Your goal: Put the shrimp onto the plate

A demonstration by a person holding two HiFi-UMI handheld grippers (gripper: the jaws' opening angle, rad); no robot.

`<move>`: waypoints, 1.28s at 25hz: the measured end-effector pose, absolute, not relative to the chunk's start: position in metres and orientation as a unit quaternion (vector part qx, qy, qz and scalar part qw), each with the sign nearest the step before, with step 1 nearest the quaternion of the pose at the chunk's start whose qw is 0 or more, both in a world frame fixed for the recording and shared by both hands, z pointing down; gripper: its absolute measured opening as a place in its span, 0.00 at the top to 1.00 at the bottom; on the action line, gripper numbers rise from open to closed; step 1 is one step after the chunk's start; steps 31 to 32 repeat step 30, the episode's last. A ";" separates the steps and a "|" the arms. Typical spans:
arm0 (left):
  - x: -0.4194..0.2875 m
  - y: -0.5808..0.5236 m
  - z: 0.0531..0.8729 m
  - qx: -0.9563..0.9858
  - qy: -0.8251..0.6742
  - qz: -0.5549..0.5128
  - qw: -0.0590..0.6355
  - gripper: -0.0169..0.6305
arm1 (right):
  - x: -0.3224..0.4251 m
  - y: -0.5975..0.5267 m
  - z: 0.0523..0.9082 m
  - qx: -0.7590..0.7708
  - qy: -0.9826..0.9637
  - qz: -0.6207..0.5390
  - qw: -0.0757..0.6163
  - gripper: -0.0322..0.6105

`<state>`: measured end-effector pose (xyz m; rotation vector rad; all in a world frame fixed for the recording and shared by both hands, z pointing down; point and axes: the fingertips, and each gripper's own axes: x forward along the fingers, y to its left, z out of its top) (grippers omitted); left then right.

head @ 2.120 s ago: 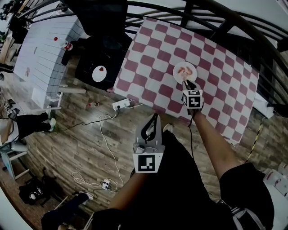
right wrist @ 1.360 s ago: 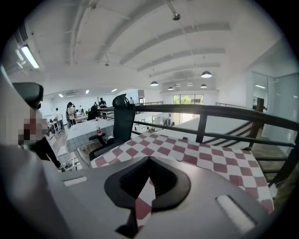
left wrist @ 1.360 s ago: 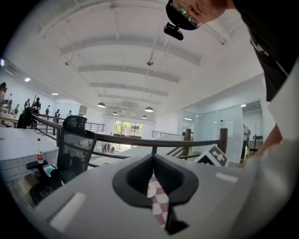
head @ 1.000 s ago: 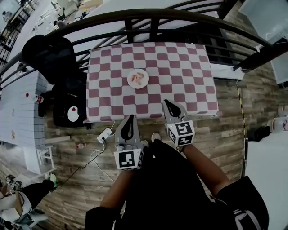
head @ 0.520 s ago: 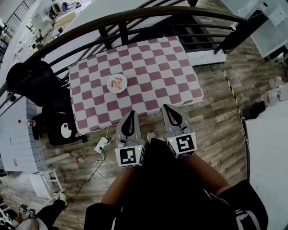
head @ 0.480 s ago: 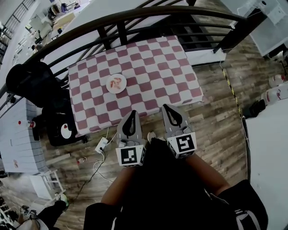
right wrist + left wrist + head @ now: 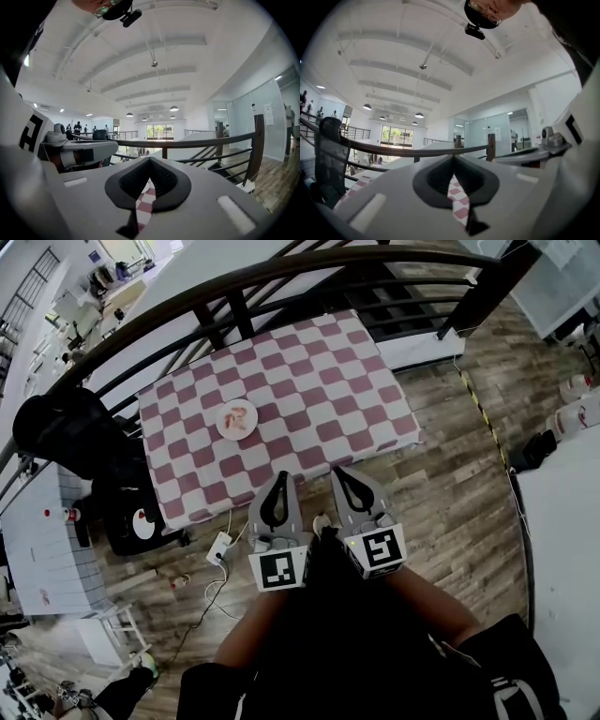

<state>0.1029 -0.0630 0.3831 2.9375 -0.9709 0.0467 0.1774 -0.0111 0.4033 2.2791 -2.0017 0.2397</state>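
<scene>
- Head view: the shrimp [image 7: 238, 415] are seen lying on the plate [image 7: 223, 429], which is set on the checked table [image 7: 319, 381].
- The left gripper [image 7: 280, 478] and right gripper [image 7: 338, 472] are held closed and empty, by the table's near edge, well apart from the plate.

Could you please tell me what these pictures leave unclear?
Shrimp on the plate: too small in the head view to count.
Checkered tablecloth: each gripper view shows only a sliver; the shut left gripper and right gripper hide the rest.
</scene>
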 end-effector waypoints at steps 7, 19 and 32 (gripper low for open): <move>0.091 -0.068 0.384 0.943 -0.332 0.017 0.019 0.96 | 0.165 -0.018 0.398 0.741 -0.666 0.056 0.060 0.95; 0.064 -0.081 0.385 0.930 -0.367 0.015 0.022 0.96 | 0.133 -0.038 0.399 0.703 -0.706 0.049 0.067 0.95; 0.052 -0.089 0.392 0.924 -0.381 0.024 0.023 0.96 | 0.122 -0.048 0.402 0.692 -0.717 0.054 0.065 0.95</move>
